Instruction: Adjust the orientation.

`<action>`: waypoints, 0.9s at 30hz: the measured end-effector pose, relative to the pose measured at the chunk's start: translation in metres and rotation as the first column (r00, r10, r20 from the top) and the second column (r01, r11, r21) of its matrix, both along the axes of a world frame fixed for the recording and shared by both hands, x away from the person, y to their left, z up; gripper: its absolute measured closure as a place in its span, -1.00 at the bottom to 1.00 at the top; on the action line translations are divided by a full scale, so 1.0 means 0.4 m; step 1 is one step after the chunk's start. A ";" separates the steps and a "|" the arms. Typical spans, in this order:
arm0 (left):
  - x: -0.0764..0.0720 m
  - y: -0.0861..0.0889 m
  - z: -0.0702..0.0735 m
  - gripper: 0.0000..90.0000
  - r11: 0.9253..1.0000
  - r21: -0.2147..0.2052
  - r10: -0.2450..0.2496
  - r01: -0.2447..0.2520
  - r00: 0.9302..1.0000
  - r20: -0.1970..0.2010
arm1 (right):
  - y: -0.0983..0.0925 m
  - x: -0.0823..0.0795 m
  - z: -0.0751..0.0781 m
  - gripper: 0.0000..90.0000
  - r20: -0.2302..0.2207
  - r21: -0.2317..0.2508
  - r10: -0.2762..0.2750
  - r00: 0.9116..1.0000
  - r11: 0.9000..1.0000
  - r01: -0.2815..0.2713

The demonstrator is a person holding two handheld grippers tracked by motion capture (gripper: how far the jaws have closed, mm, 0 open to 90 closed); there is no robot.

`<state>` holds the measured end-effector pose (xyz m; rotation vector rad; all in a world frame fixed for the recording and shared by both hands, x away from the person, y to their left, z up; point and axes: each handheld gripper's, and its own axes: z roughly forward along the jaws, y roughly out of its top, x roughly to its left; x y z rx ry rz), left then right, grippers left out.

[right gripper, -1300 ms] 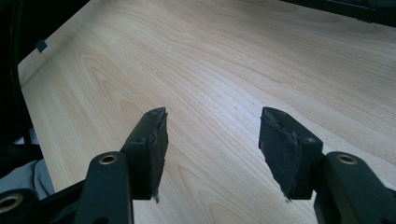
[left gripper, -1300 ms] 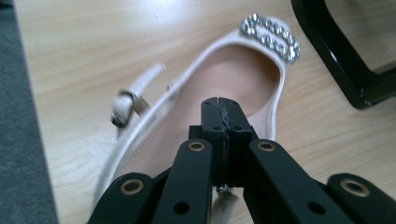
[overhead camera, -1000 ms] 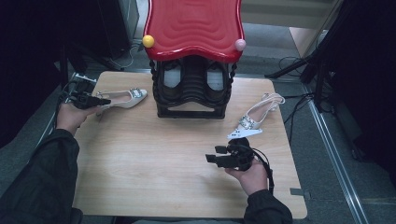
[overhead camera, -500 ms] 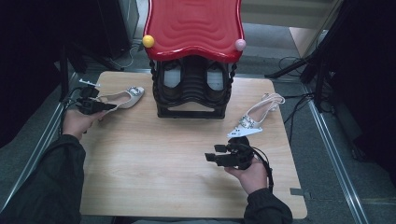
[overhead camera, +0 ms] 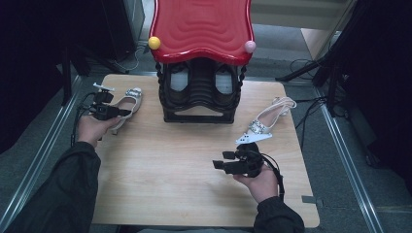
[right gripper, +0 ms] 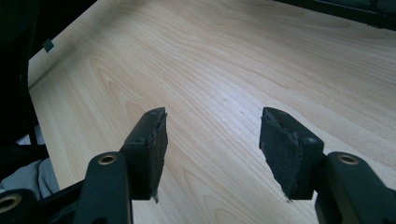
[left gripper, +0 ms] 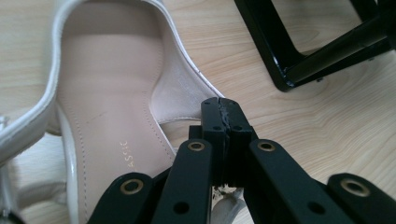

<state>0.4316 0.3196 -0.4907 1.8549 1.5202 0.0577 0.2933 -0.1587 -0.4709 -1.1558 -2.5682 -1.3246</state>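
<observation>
Clearly left hand-held gripper (left gripper: 223, 109) pinching beige shoe (left gripper: 112, 116) side strap, right hand-held gripper (right gripper: 210, 140) spread wide, holding nothing

The left claw (overhead camera: 127, 112), its jaws clamped on the side edge of the beige heeled shoe (overhead camera: 127, 99), now sits farther toward the left edge of the tabletop (overhead camera: 160, 174) than a second ago. The shoe travels with it, and its gap to the black rack (overhead camera: 199, 97) widens.
</observation>
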 end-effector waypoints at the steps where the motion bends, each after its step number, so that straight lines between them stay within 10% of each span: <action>1: 0.001 -0.005 0.000 1.00 1.000 -0.003 0.005 -0.005 1.000 0.003 | 0.001 0.000 -0.001 -0.04 0.000 -0.003 0.003 1.000 1.000 -0.003; 27: -0.019 0.070 0.099 0.41 0.997 0.025 0.066 -0.067 0.997 0.032 | -0.001 -0.004 0.010 -0.04 0.026 0.010 0.004 1.000 1.000 -0.004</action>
